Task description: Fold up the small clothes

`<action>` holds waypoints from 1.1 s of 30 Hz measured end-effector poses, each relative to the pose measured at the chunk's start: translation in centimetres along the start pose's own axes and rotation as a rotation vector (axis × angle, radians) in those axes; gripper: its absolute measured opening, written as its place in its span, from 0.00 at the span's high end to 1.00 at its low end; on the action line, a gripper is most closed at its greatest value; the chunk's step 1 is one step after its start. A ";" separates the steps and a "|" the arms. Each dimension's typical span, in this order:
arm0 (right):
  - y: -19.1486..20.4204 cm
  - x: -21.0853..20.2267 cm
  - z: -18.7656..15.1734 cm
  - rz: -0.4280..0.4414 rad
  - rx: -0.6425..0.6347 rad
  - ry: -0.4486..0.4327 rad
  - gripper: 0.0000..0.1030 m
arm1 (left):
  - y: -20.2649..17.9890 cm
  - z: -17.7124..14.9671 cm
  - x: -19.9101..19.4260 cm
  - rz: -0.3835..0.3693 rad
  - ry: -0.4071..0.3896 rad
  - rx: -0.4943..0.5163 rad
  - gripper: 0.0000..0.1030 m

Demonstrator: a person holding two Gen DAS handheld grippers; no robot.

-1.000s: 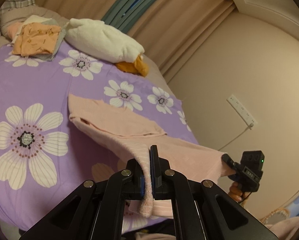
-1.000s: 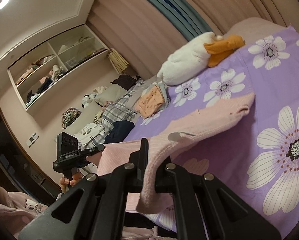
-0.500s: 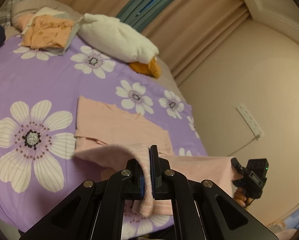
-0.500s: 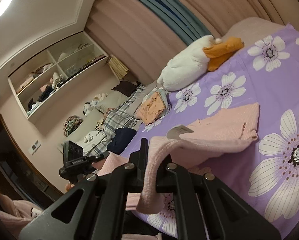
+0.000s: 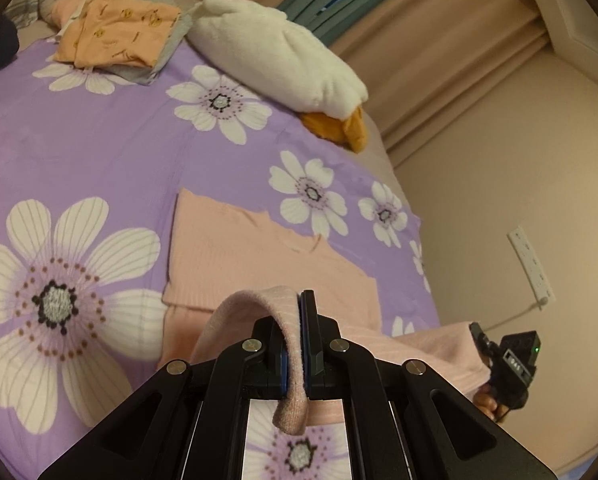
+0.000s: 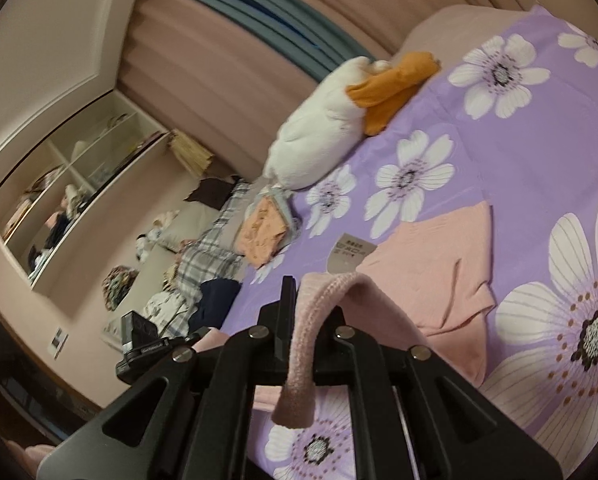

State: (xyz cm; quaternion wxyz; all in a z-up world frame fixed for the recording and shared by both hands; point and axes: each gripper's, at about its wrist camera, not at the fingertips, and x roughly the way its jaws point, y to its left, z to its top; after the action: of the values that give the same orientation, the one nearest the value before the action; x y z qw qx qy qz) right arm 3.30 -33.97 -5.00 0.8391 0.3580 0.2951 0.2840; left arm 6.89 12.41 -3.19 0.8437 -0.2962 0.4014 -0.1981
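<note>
Pink knit top is spread on a purple flowered bedspread, its hem clamped by left gripper and right gripper; tag print unreadable.

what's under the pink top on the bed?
The pink top lies on the purple floral bedspread; its near hem is pinched by left gripper and right gripper. Anything beneath is covered.

Warm, dim indoor light, with heavy fisheye bending in both views.

Soft, even glow falls on the purple bedspread, casting faint shadows. Black vignette rings every corner. Beyond the bedspread, the right wrist view's shelves smear slightly; the curtains bow.
</note>
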 end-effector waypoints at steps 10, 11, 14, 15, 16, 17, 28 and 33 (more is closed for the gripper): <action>-4.1 4.0 2.5 -0.102 0.104 0.046 0.92 | 1.8 4.6 4.9 0.064 0.038 -0.055 0.98; -4.4 4.5 2.6 -0.105 0.109 0.052 0.92 | 2.1 4.9 5.7 0.073 0.050 -0.061 0.98; -5.5 5.6 3.0 -0.130 0.130 0.074 0.92 | 3.0 5.4 7.6 0.104 0.082 -0.077 0.98; -5.9 6.0 3.1 -0.139 0.138 0.081 0.92 | 3.2 5.6 8.1 0.109 0.092 -0.084 0.98; -6.2 6.3 3.3 -0.150 0.147 0.088 0.92 | 3.6 5.7 8.8 0.117 0.108 -0.091 0.98; -6.6 6.7 3.4 -0.159 0.156 0.095 0.92 | 3.9 5.8 9.4 0.129 0.116 -0.098 0.98; -10.2 9.4 4.3 -0.221 0.226 0.147 0.92 | 6.3 7.0 13.8 0.197 0.172 -0.158 0.98; -12.0 10.6 4.5 -0.246 0.287 0.179 0.89 | 7.9 7.4 15.9 0.230 0.227 -0.231 0.98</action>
State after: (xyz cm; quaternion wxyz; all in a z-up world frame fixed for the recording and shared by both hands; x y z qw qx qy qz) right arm 16.71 -35.65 -14.76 0.7782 0.4087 0.4475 0.1651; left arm 23.03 11.68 -13.58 0.7707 -0.3190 0.5449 -0.0853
